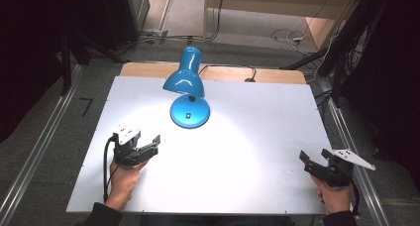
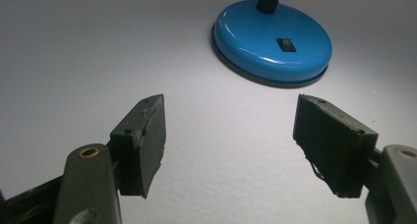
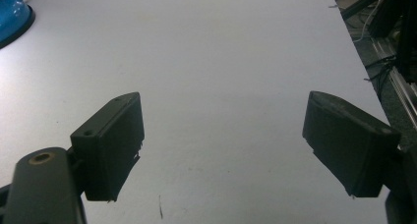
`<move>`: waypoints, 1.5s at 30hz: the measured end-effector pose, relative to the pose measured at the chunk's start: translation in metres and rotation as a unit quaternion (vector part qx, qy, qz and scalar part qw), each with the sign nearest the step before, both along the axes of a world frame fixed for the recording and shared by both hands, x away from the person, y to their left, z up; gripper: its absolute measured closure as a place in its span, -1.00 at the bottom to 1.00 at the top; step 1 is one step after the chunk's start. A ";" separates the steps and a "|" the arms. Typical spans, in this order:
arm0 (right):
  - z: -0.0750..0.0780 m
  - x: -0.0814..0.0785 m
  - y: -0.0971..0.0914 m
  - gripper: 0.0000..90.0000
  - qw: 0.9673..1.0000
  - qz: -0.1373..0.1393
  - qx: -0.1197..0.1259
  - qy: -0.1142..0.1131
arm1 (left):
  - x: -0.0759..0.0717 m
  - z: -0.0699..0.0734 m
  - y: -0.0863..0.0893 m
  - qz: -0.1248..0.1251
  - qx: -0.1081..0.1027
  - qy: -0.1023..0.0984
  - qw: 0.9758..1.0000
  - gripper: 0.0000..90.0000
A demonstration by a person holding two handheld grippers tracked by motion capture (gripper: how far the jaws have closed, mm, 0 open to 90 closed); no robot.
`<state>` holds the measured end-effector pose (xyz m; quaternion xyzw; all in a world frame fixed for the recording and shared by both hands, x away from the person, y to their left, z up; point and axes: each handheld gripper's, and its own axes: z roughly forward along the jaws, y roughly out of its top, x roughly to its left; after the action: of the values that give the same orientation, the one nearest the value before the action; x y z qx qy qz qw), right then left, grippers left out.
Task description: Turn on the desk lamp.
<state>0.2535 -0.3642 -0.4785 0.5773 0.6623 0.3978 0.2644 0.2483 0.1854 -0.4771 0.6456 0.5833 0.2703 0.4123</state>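
High view: a white desk (image 1: 247, 151) is seen from above, lit by a bright pool of light at its middle. A blue desk lamp (image 1: 187, 87) is stood at about 11 o'clock from the desk's centre, near the far edge; its round base (image 2: 273, 40) rests flat on the desk, a small dark switch (image 2: 286, 44) is set into the top of it, and its shade (image 1: 185, 77) is tipped down over the base. The left tongs (image 1: 157, 142) are held at 8 o'clock, just above the desk, and are pointed toward the lamp base, well apart from it. The right tongs (image 1: 314, 156) are held at 4 o'clock, near the right edge. In each gripper view the two black jaws are spread wide, released, with bare desk between them and nothing gripped.
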 end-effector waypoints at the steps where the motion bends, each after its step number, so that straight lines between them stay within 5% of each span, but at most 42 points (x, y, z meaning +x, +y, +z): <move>1: 0.000 0.000 0.000 -0.68 1.000 0.000 -0.001 0.000 | -0.003 0.000 0.002 0.003 0.000 -0.001 1.000 -0.35; 28: 0.000 0.000 0.000 -0.68 1.000 -0.002 0.001 0.003 | -0.031 -0.003 0.025 0.029 0.019 -0.005 0.999 -0.35; 45: 0.000 0.000 -0.001 -0.68 1.000 -0.003 0.001 0.004 | -0.047 -0.010 0.046 0.051 0.025 0.010 0.998 -0.35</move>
<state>0.2537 -0.3648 -0.4789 0.5808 0.6612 0.3956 0.2626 0.2015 0.2314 -0.4869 0.6278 0.6124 0.2986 0.3763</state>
